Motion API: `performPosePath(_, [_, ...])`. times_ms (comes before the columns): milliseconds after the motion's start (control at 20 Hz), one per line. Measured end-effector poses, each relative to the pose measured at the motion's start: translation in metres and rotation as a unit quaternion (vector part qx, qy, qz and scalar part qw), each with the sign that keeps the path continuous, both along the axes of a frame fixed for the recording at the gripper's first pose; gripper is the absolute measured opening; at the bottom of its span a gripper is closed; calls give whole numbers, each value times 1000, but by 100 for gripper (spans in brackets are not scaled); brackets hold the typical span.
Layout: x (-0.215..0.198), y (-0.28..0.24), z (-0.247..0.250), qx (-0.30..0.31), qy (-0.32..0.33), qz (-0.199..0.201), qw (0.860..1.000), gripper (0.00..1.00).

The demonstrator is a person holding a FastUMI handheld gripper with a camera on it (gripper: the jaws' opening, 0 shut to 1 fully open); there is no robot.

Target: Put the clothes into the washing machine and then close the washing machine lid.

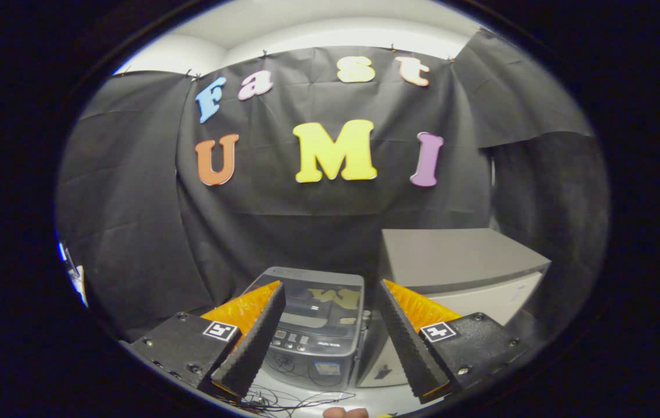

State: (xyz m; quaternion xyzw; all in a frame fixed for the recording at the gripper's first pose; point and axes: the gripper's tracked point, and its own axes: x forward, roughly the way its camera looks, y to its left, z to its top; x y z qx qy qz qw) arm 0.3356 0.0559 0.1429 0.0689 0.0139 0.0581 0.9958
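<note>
**Spotter:** Where do we stand? Start at the left.

**Operator:** On the left I only have the booth's black cloth. Coming across, my gripper [330, 342] has its fingers spread wide with nothing between them. I'm carrying no clothes.

**Spotter:** And the machine?

**Operator:** The washing machine [312, 342] sits beyond the fingers, framed in the gap between them, on a pale floor [376, 400] with thin cables [283, 400] strewn near its base. Its lid [321, 302] looks to be lying flat, glossy, with reflections on it. I read that as down, though I wouldn't swear to it from this angle.

**Spotter:** Anything in the drum?

**Operator:** Can't tell; the lid hides the inside. I don't see any clothes around it either.

**Spotter:** To the right?

**Operator:** A grey-topped cabinet [458, 261] just beside the machine, taller than it, nothing on top. Near me there's a bit of a hand [346, 413].

**Spotter:** So, progress?

**Operator:** My judgement: either at the very start or already finished. I can't say which from here.
</note>
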Motion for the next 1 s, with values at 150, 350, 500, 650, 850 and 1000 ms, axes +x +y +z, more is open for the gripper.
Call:
performPosePath(150, [-43,-43,-8,-6,-4,-32,999,99])
performPosePath(350, [-88,-82,-6,-12,-21,-60,998,99])
performPosePath(500, [-116,-98,-1,-16,-35,-56,998,99])
performPosePath(650, [-129,-118,5,-19,-53,-66,996,99])
performPosePath(850, [-130,-132,3,-11,-53,-67,996,99])
performPosePath(1000, [-122,-139,2,-11,-49,-70,996,99])
